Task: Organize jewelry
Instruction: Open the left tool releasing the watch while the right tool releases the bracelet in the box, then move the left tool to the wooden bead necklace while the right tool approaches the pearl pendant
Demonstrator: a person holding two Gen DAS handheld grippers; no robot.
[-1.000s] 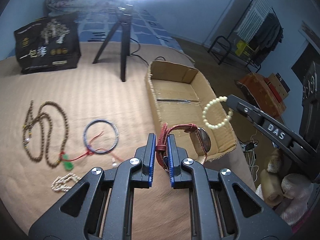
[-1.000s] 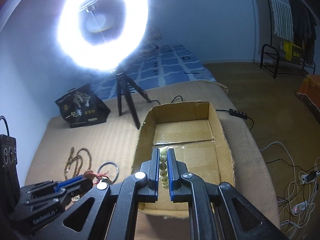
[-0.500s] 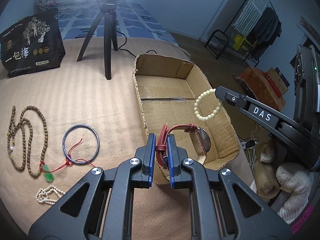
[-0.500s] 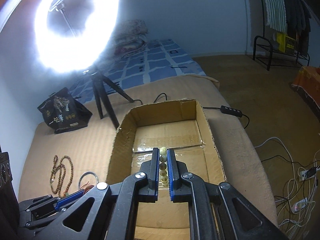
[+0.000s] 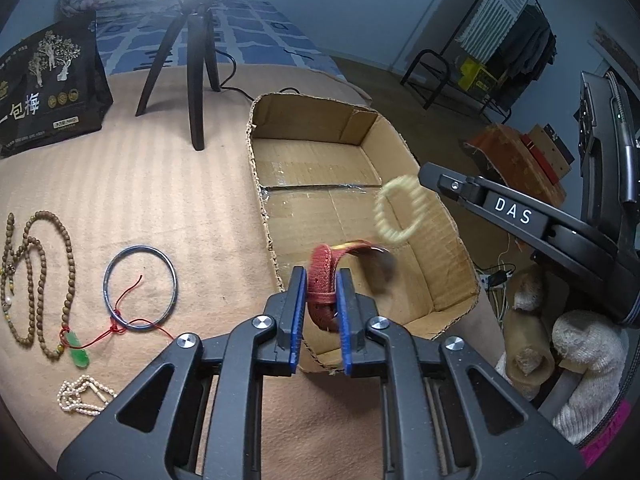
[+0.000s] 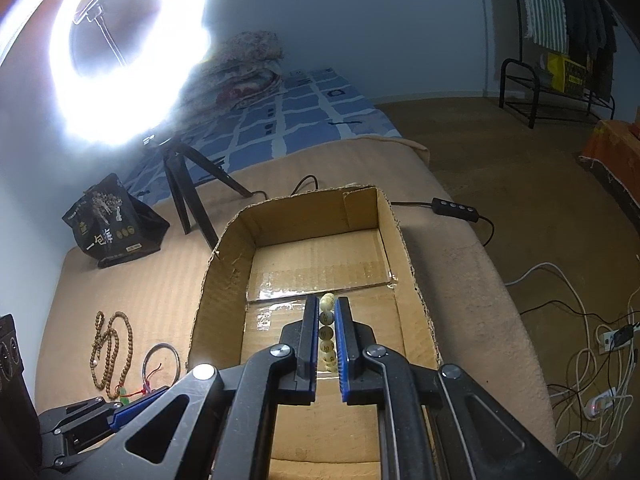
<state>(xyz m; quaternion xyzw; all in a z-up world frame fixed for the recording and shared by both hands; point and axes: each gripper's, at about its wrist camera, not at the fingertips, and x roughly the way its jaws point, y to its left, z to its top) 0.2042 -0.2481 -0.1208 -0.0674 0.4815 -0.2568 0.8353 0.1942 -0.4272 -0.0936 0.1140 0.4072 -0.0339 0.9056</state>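
Observation:
My left gripper (image 5: 322,280) is shut on the red strap of a watch (image 5: 326,276), held over the near left corner of an open cardboard box (image 5: 352,128); the watch face is blurred. My right gripper (image 6: 325,312) is shut on a cream bead bracelet (image 6: 326,326), which hangs blurred over the box in the left wrist view (image 5: 400,210). On the tan mat lie a brown bead necklace (image 5: 38,276) with a green pendant, a blue bangle (image 5: 140,286) with red cord, and a small pearl strand (image 5: 82,394).
A black tripod (image 5: 192,60) and a black printed bag (image 5: 44,88) stand behind the mat. A ring light (image 6: 132,40) glares at the back. Cables (image 6: 592,344) and a power strip lie on the floor at right. Rolled socks (image 5: 560,352) sit by the box.
Both grippers have moved further over the box. The watch has swung and its strap now stands up between my left fingers. The bracelet swings and is blurred.

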